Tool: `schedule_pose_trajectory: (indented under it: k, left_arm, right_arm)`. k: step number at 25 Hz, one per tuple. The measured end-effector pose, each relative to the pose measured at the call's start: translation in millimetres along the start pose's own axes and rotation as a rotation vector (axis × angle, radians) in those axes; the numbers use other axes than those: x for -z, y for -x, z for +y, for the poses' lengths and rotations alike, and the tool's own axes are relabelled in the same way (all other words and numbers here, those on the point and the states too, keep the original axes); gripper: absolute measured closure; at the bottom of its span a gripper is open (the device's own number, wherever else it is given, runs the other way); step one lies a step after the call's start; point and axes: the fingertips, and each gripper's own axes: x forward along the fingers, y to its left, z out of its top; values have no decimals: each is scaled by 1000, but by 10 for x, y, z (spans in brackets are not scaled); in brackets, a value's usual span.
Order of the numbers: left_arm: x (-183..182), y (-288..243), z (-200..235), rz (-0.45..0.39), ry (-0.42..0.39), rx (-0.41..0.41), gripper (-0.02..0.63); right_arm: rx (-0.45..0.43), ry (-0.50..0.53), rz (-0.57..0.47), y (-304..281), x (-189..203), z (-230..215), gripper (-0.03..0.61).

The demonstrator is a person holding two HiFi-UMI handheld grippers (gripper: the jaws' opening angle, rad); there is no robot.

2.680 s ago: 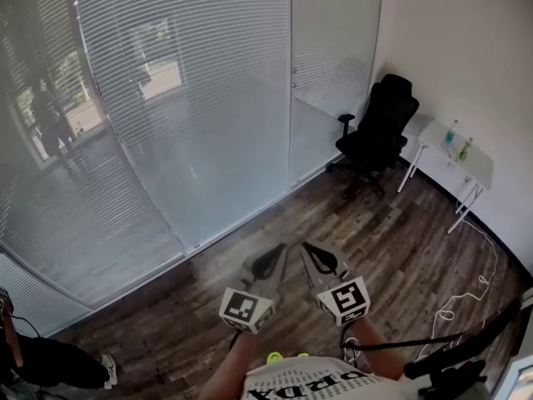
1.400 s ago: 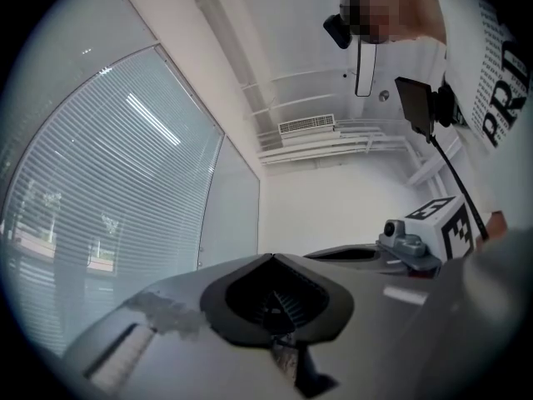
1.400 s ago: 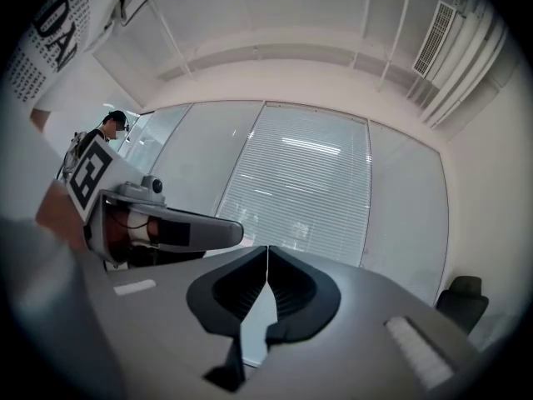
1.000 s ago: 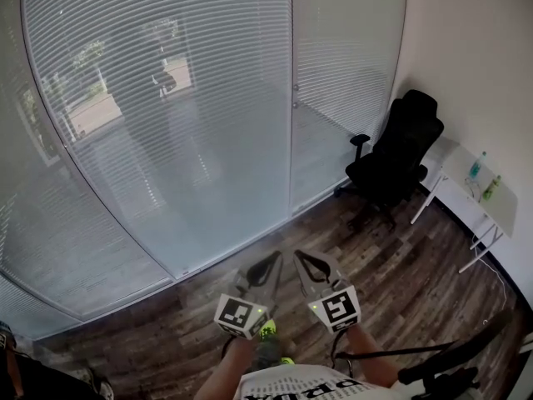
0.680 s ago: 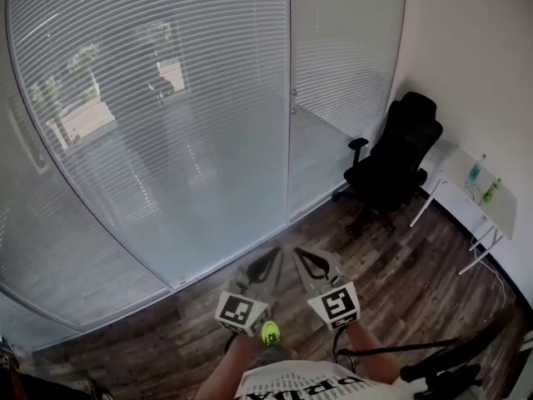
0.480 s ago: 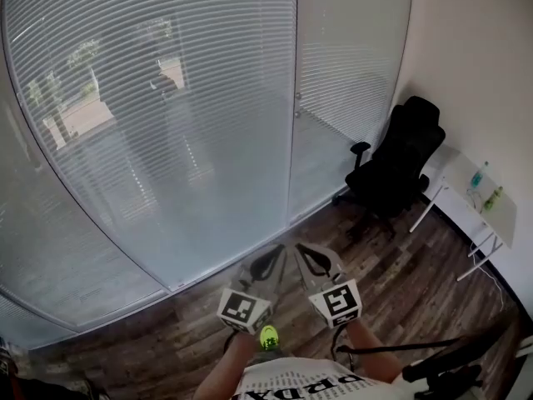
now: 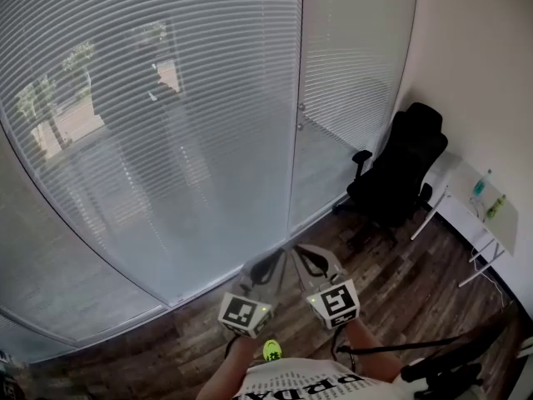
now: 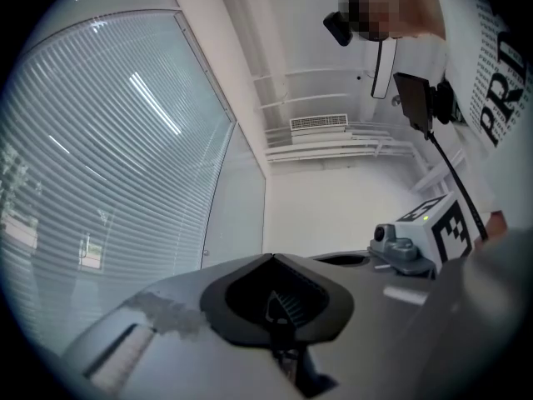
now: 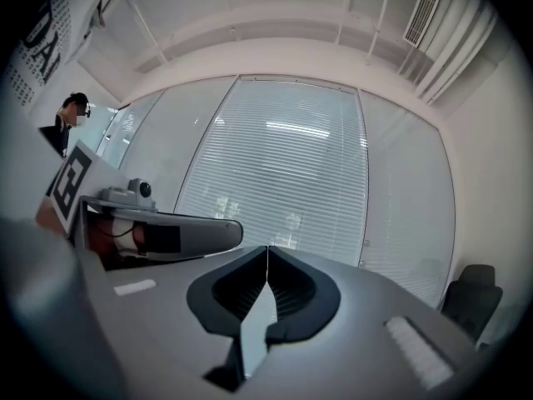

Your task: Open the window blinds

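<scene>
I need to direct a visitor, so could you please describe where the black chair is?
Follow the blinds to the right-hand corner, where they meet the plain wall. The chair stands there on the wood floor, beside a small white table; it is the only black, high-backed seat.

Left claw (image 7: 280, 253) and right claw (image 7: 294, 250) — both closed — face the lowered blinds (image 7: 166, 123) (black chair (image 7: 400, 169) at right).

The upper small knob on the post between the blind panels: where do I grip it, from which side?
Probably pinch the knob across its sides, coming straight in from the room side: it is small and seems to stick out of the vertical post. The right gripper is shut; open it first.
</scene>
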Motion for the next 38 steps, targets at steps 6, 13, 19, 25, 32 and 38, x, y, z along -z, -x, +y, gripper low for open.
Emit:
schedule_pose_trajectory:
  k: [6,13,19,25,32,38]
  left_arm:
    - [92,-323,258,-12,13,39,621]
    - [164,-659,488,-24,57,43,621]
    - [452,-908,665,22,21,37,621]
    - [525,-1438,896,18,24,-12,621]
    - [642,-2172,1243,0,7,-43,621]
    - [625,-2855,1479,32,-12,-99,621]
  right_arm:
    - [51,-6,5,-322,105,-319,568]
    - [85,-27,19,-565,222,-648,568]
    - [62,-31,5,-794,388,-908,568]
    - [2,11,-7,-1142,472,-1346,568]
    - [-40,21,-12,-1574,618,-1990,568]
    - [-67,11,-7,-1837,650,-2604,568]
